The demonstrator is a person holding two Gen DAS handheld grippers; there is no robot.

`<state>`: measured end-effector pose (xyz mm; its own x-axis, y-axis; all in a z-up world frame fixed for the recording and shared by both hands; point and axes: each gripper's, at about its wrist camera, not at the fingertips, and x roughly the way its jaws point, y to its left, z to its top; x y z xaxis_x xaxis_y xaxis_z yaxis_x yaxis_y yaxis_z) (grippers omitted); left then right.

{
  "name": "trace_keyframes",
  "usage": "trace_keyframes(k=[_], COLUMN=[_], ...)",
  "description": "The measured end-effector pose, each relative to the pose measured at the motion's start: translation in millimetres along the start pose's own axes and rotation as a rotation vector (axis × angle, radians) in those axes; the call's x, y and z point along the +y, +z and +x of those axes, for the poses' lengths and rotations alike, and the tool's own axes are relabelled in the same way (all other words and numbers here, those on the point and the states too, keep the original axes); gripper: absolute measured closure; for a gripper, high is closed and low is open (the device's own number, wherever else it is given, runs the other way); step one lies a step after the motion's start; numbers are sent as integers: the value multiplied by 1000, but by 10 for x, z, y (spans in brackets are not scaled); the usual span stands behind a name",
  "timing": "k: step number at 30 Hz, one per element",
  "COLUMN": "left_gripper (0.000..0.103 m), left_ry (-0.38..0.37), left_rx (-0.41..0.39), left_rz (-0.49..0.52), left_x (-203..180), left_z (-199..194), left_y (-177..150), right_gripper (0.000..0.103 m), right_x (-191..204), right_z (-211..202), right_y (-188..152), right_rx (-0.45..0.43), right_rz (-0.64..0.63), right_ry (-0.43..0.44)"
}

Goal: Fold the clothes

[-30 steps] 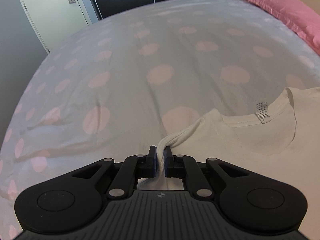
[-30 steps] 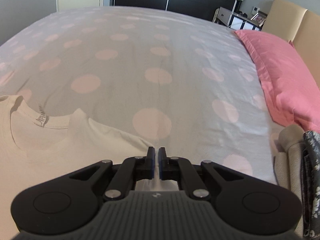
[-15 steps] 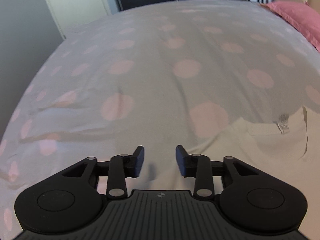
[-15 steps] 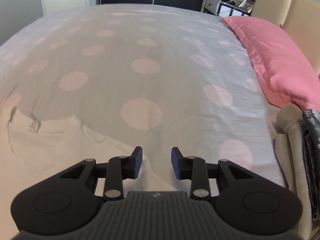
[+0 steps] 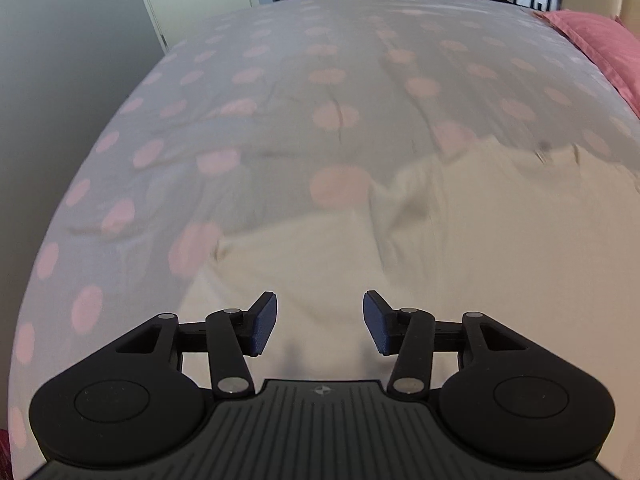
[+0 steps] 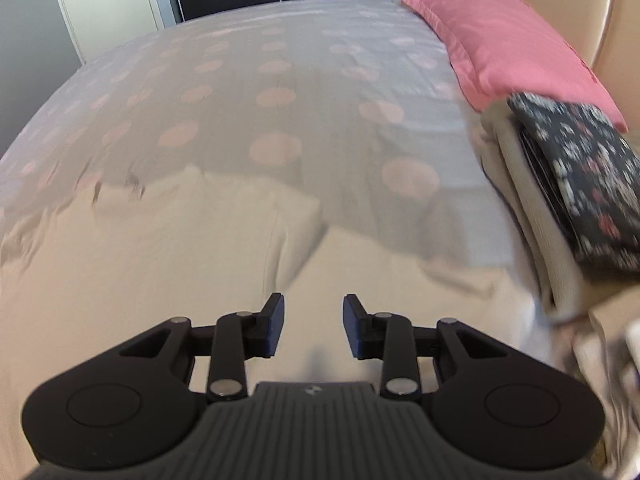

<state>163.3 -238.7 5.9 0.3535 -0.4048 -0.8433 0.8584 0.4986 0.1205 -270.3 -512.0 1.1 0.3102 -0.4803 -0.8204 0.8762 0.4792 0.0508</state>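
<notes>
Left gripper [image 5: 319,322]: jaws apart, nothing between them, held above the left sleeve of a white T-shirt [image 5: 480,240]. The T-shirt lies spread on a grey bedspread with pink dots [image 5: 280,100], neckline away from the cameras. Right gripper [image 6: 313,326]: jaws apart, empty, above the shirt's right sleeve area. Further right, a stack of folded clothes [image 6: 560,200], dark floral piece on top, sits just beside a pink pillow [image 6: 508,52]. Both views blurred.
</notes>
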Motion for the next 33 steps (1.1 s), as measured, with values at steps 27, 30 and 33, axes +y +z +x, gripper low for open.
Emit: trace_keyframes(k=[27, 30, 33], left_gripper=[98, 99, 99], left_ry=[23, 53, 88], left_rx=[-112, -154, -211], left_rz=[-158, -298, -406], left_x=[-183, 165, 581], left_z=[59, -166, -452], left_y=[-909, -838, -708], right_gripper=[55, 55, 55], right_x=[395, 355, 339], right_z=[-452, -417, -379], right_y=[-940, -922, -909], right_rx=[12, 26, 31], right_rz=[-149, -117, -95], right_ry=[-141, -149, -159])
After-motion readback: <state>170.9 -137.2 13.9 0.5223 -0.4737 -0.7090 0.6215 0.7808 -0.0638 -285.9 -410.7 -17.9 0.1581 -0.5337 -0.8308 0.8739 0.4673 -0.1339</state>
